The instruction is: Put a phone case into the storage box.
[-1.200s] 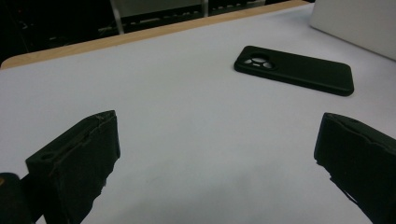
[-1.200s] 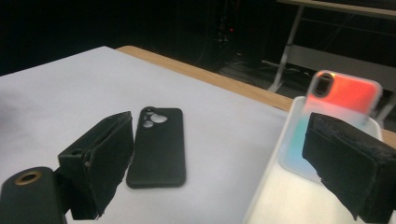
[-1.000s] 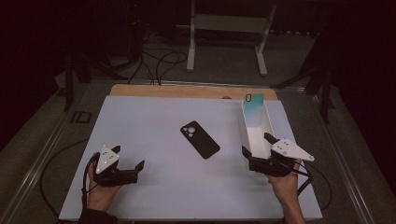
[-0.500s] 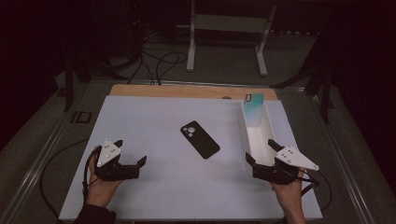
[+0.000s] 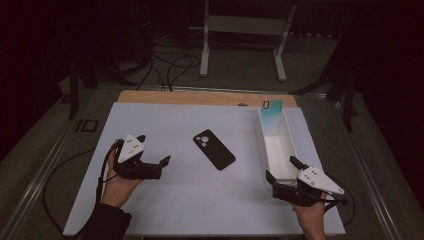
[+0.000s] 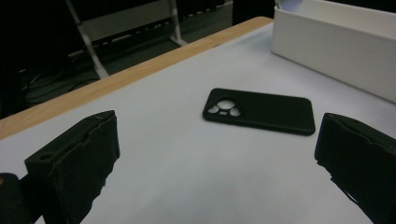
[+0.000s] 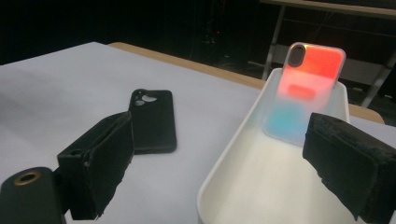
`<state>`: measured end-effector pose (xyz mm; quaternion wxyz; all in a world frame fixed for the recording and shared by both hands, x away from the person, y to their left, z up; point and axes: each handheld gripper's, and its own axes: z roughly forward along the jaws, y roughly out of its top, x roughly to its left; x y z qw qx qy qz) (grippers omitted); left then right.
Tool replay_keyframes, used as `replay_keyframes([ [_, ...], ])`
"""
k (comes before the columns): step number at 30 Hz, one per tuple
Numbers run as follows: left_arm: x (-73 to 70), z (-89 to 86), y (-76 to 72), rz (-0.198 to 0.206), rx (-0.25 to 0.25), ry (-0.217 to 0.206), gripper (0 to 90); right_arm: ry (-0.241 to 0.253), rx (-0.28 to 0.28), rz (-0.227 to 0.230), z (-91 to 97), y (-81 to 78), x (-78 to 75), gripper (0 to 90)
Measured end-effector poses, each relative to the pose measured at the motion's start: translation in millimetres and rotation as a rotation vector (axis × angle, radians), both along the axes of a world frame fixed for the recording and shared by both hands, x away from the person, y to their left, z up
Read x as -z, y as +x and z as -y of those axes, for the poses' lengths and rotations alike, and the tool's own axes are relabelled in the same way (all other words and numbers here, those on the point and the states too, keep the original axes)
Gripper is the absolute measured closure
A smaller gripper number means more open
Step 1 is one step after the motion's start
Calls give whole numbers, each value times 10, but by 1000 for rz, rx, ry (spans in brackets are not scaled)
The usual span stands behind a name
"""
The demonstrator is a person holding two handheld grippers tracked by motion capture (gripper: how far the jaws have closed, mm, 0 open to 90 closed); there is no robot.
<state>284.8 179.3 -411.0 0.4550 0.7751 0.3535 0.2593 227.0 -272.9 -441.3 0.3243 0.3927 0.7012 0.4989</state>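
Left gripper (image 5: 150, 167): we have drawn it back toward the near edge, jaws apart, empty.
Right gripper (image 5: 282, 182): also pulled back, jaws wide, empty, near the tray (image 5: 287, 150).
Phone case (image 5: 214, 149): flat mid-surface, untouched; we judge the pickup is unstarted.
Far: a coloured case (image 5: 271, 116) stands in the tray.

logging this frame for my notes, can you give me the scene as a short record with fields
surface: white table sheet with a wooden strip along the far edge
centre item: black phone case, lying flat, camera cutouts showing, untouched
right item: white tray, long and narrow
in tray: gradient phone case, leaning on the far wall
left tongs: open, holding nothing, aimed at the black phone case
right tongs: open, holding nothing, at the tray's near end
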Motion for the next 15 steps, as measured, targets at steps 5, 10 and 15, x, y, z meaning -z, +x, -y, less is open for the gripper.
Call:
replay_keyframes([
  [5,-28,73,105,-9,30,6,4,2,-5,10,16,-59,69,90],
  [10,-17,168,183,-22,69,31,4,1,-3,-3,8,-108,146,89],
  [15,-5,271,264,-34,92,49,4,4,4,9,13,-171,166,87],
])
